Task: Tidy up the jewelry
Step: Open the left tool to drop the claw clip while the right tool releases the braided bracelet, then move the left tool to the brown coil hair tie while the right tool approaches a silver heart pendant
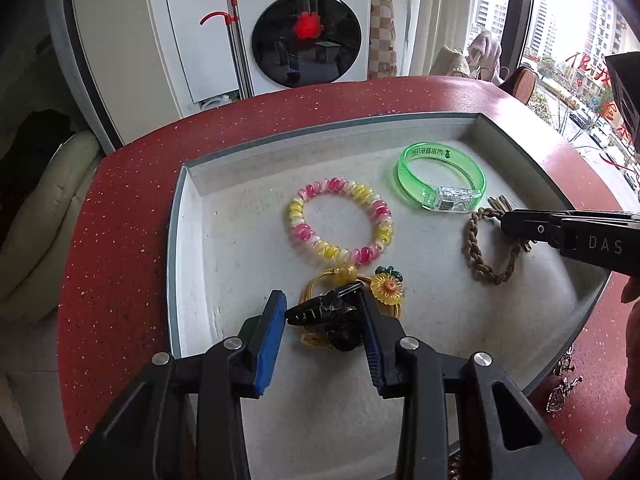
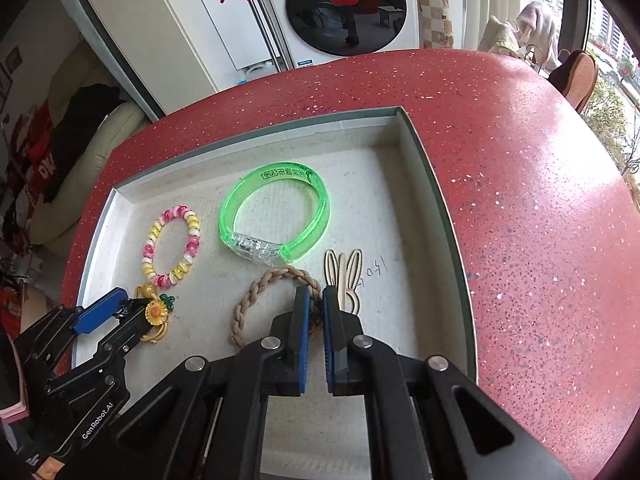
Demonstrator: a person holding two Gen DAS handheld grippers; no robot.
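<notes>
1. Red speckled table (image 2: 520, 160) carries a shallow white tray (image 1: 192, 240); washing machine (image 1: 308, 36) and a window stand behind.
2. Left gripper (image 1: 324, 316) sits low over the tray's near edge, jaws moderately apart, a dark clip-like piece (image 1: 332, 316) between the pads. It touches at least the right pad; whether it is truly pinched I cannot tell. Yellow cord and a sunflower charm (image 1: 387, 289) lie just under and beside it.
3. Right gripper (image 2: 316, 312) is nearly closed, pads narrow on the braided tan loop (image 2: 272, 280) at its near right side, toward the tray's right edge. The loop looks flat on the tray floor, not lifted.
4. Count inside the tray: one pink-and-yellow bead bracelet (image 1: 340, 220) at centre-left; one green translucent bangle (image 1: 440, 176) toward the far right; one braided loop; one sunflower charm on cord; one dark clip; one pale wooden rabbit-ear piece (image 2: 344, 276) just beside the right gripper's fingers.
5. Outside the tray, on the table by its near right corner, small silvery charms (image 1: 562, 384); number unclear, at least two.
6. Progress, as I judge it: most pieces are already in the tray and spaced apart. Left to do: settle the two gripped items, untangle the cord cluster, bring in the silvery charms.
</notes>
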